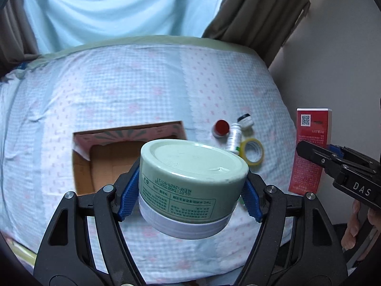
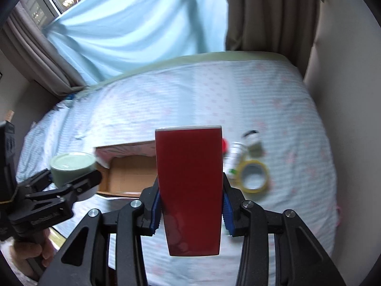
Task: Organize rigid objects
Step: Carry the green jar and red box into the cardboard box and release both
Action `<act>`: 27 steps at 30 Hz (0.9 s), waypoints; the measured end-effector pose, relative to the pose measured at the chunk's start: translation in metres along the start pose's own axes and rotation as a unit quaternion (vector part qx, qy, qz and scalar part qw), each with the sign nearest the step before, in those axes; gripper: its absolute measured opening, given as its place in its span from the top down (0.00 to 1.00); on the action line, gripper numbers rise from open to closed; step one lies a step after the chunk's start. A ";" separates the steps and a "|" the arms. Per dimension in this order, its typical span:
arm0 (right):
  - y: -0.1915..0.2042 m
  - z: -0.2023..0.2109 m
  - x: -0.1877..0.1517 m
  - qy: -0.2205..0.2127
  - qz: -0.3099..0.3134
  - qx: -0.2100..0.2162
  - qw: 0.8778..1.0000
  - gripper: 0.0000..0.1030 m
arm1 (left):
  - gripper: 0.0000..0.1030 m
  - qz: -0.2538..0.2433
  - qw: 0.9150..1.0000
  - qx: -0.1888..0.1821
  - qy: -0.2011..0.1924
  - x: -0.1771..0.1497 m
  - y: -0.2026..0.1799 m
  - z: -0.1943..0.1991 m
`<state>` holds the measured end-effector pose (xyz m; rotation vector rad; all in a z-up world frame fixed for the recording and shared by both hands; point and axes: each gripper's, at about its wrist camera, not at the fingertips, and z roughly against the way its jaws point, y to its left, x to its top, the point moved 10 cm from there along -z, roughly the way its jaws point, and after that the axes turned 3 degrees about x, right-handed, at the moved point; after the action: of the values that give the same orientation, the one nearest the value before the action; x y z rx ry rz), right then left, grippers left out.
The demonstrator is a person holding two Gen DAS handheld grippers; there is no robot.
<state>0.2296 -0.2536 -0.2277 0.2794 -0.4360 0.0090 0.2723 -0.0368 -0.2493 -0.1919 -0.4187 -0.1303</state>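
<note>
My left gripper (image 1: 190, 190) is shut on a pale green jar (image 1: 190, 181) with a white lid, held upside down above the bed in front of an open cardboard box (image 1: 112, 157). My right gripper (image 2: 190, 205) is shut on a tall red box (image 2: 190, 186), held upright above the bed. The red box (image 1: 309, 147) and right gripper also show at the right of the left wrist view. The green jar (image 2: 71, 166) and left gripper show at the left of the right wrist view, beside the cardboard box (image 2: 128, 169).
On the checked bedsheet (image 1: 131, 88) right of the box lie a red-capped jar (image 1: 221, 128), a white bottle (image 1: 234, 138), a small black-lidded jar (image 1: 245, 120) and a yellow tape roll (image 1: 252, 152). Curtains (image 1: 257, 7) and a wall stand behind and right.
</note>
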 end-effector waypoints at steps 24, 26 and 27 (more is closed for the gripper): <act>0.181 -0.211 -0.024 0.118 -0.083 0.007 0.990 0.63 | 0.32 -0.019 0.991 0.016 0.130 -0.018 0.201 -0.133; 0.174 -0.233 -0.027 0.134 -0.079 -0.006 0.988 0.63 | 0.32 -0.019 0.989 0.016 0.147 -0.024 0.203 -0.154; 0.169 -0.243 -0.028 0.142 -0.077 -0.014 0.987 0.63 | 0.32 -0.023 0.988 0.019 0.154 -0.026 0.202 -0.163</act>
<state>0.2932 -0.0242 -0.4056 0.2791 -0.1300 -0.1065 0.3455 0.1278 -0.4380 -0.1214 -0.1176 -0.1949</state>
